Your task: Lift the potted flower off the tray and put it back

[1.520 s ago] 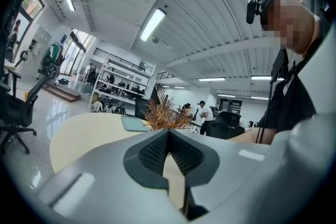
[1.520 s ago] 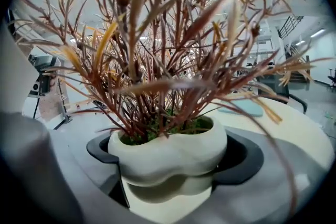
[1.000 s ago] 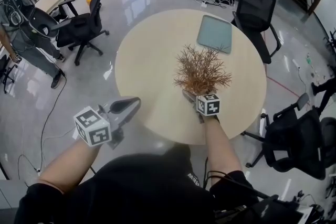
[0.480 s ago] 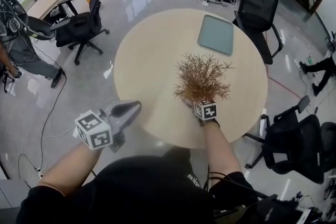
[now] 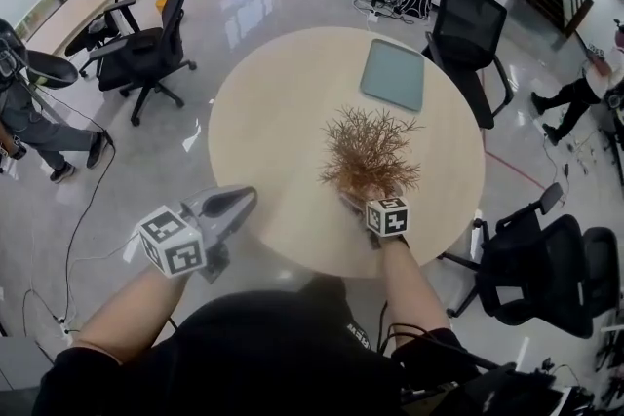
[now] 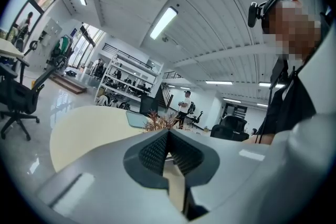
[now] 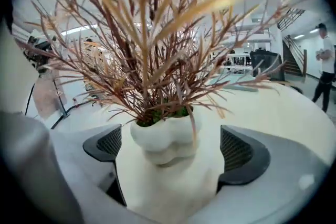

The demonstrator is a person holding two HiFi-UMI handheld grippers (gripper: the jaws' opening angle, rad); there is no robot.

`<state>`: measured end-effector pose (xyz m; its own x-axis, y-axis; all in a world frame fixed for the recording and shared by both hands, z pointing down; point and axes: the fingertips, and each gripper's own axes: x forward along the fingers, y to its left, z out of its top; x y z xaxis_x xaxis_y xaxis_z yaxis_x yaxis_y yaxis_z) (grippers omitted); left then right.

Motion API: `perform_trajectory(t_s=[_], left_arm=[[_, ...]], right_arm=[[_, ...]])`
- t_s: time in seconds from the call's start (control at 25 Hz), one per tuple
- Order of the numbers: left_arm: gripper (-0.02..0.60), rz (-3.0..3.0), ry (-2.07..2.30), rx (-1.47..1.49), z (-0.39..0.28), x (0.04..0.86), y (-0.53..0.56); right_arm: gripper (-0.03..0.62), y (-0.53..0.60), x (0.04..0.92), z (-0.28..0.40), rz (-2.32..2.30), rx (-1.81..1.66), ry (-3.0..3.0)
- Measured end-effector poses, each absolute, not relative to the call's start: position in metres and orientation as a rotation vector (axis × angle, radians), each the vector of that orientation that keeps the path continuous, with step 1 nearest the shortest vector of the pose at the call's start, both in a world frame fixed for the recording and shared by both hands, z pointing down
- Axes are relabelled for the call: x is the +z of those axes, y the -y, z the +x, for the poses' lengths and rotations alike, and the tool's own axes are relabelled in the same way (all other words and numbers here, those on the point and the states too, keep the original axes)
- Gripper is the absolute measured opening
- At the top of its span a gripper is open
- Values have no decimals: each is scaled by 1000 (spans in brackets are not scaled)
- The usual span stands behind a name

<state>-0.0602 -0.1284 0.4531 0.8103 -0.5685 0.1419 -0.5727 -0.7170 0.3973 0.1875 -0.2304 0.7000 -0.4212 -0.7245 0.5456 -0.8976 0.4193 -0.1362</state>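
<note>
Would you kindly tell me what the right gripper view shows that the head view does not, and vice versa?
Only the right gripper view shows the lumpy white ceramic pot, standing between the right hand-held gripper's opening jaws, untouched by either pad. Only the head view shows the left hand-held gripper, held by the round beige table's near edge. Both show that table and the reddish-brown dried twiggy plant.

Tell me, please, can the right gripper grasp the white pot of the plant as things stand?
Probably yes. The white pot stands on the table between the jaws of the right gripper, which are opening. Both pads are clear of the pot, and nothing lies between them and it.
</note>
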Motion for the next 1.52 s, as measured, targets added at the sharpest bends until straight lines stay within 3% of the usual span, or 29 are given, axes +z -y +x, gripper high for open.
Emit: perform_trajectory(t_s=[0.28,0.52,0.8,1.12,1.52], left_arm=[[0,2594,874,-46,-72,440,120],[0,2642,874,-112,-87,408,117],[0,2695,853,-116,-83,382,103],[0,2742,837,-145,-73,357,100],[-2,2771,769,-198,-56,334,100]], right_arm=[[543,184,684,200,1385,627,2268],[451,147,627,186,1396,600,2363],[285,99,508,175,1436,454,2602],[14,56,400,187,1668,241,2687],[14,35,355,190,1685,145,2701]])
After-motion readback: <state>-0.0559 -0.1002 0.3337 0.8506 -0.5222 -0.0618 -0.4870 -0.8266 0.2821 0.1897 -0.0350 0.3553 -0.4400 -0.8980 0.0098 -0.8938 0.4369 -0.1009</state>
